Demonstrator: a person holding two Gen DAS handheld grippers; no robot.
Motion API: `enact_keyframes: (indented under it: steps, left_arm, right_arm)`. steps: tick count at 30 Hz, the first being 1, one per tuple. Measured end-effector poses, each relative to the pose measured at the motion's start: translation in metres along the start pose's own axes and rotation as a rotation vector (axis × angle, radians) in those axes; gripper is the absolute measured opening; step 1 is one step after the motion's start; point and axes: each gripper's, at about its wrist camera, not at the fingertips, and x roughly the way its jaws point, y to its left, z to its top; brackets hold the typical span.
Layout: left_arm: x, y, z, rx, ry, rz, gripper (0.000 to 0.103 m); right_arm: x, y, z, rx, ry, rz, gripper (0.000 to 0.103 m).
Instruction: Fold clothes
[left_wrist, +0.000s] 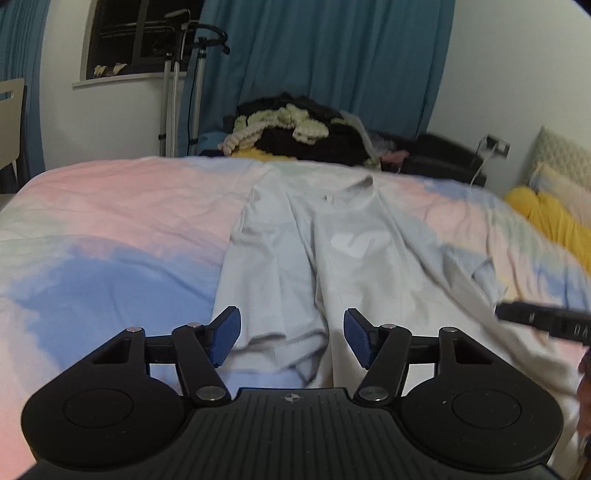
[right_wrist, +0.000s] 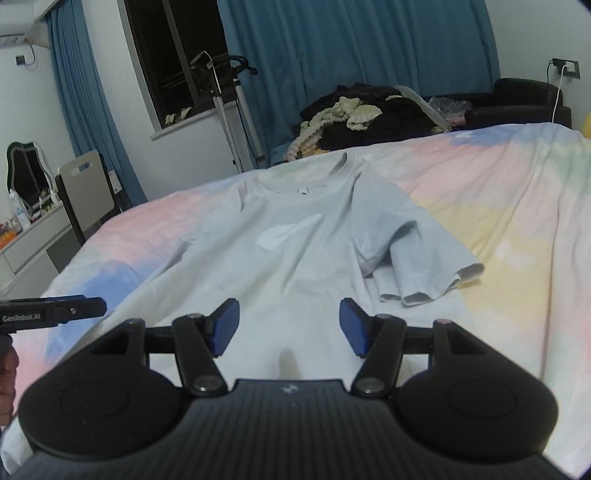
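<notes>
Pale grey-blue cotton T-shirt lies spread face-up on the bed with its pastel pink, blue and yellow tie-dye sheet, neckline toward the far edge, hem toward the near edge. A white printed logo sits mid-chest. In the right wrist view, the sleeve on the right is bunched into several soft folds, cuff open toward the near edge. In the left wrist view, the shirt's left side is folded inward over the body, leaving a long crease running from shoulder to hem.

Left gripper, black with blue pads: jaws spread, nothing between them, fabric not pinched. It hovers over the hem region near the bed's near edge, above the folded-in side.

Right gripper, same build: jaws spread, empty, hovering over the lower middle of the shirt. No contact with cloth can be made out in either view.

Each gripper's black body shows at the margin of the other's view, so the two are side by side.

Beyond the far edge of the bed: a heap of dark and cream clothes, teal curtains and a dark window.
</notes>
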Motion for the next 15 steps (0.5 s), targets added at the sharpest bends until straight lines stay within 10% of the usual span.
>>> enact_keyframes:
  steps: [15]
  left_arm:
    - [0.067,0.025,-0.001,-0.023,0.130,0.001,0.055]
  right_arm:
    - [0.011,-0.001,-0.014,0.053,0.052,0.024,0.062]
